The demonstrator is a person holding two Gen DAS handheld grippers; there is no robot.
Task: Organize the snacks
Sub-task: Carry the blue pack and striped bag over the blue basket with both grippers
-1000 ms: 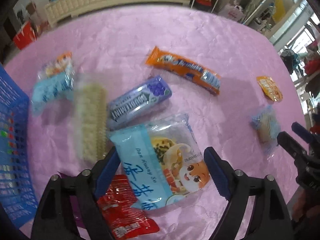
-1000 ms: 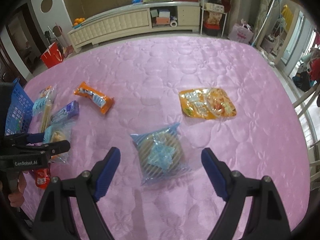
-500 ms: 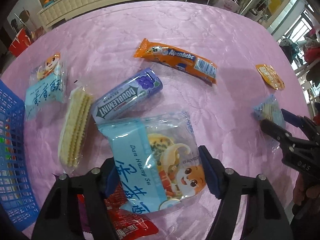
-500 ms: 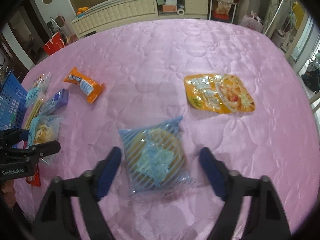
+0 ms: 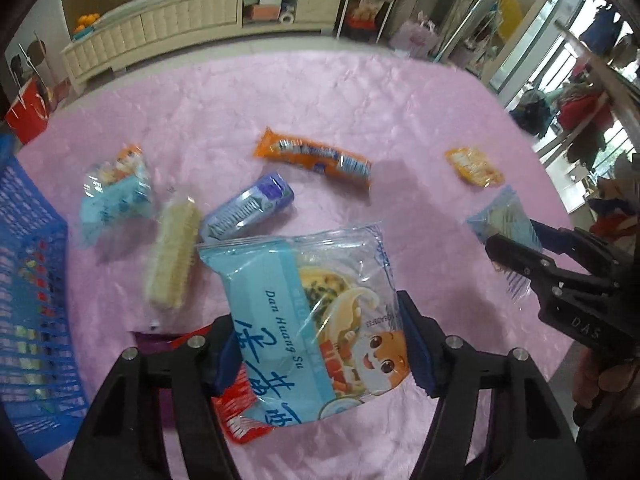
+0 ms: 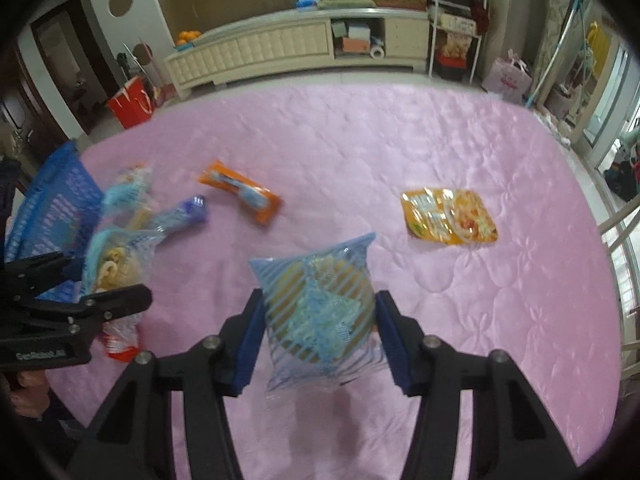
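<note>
The pink quilted bed (image 6: 400, 152) carries all the snacks, and its far half and right side are bare, so ample room for moving is offered there. The crowded part is the left edge, where the blue plastic mesh basket (image 5: 28, 280) stands; it is judged to be where the snacks belong.

The light-blue, clear-windowed pastry packet printed with a cartoon tiger (image 5: 316, 320) is clamped between the pads of the left hand-held gripper (image 5: 316, 352), apparently raised above a red foil packet (image 5: 236, 412). The film is slick and puffed with air, so the packet could slide out if it is swung quickly toward the basket. The basket's near rim could also be caught by the packet's loose upper corner.

The blue-striped clear packet holding a round biscuit (image 6: 320, 312) is gripped at its sides by the right hand-held gripper (image 6: 316, 336), near the bed's near edge. Only the film may be held, so a hard squeeze could crack the biscuit.

Both grippers face the same basket, and a collision is possible in passing over the pale wafer stick pack (image 5: 172, 256), the purple gum pack (image 5: 248, 212) and the orange candy bar wrapper (image 5: 316, 158).
</note>
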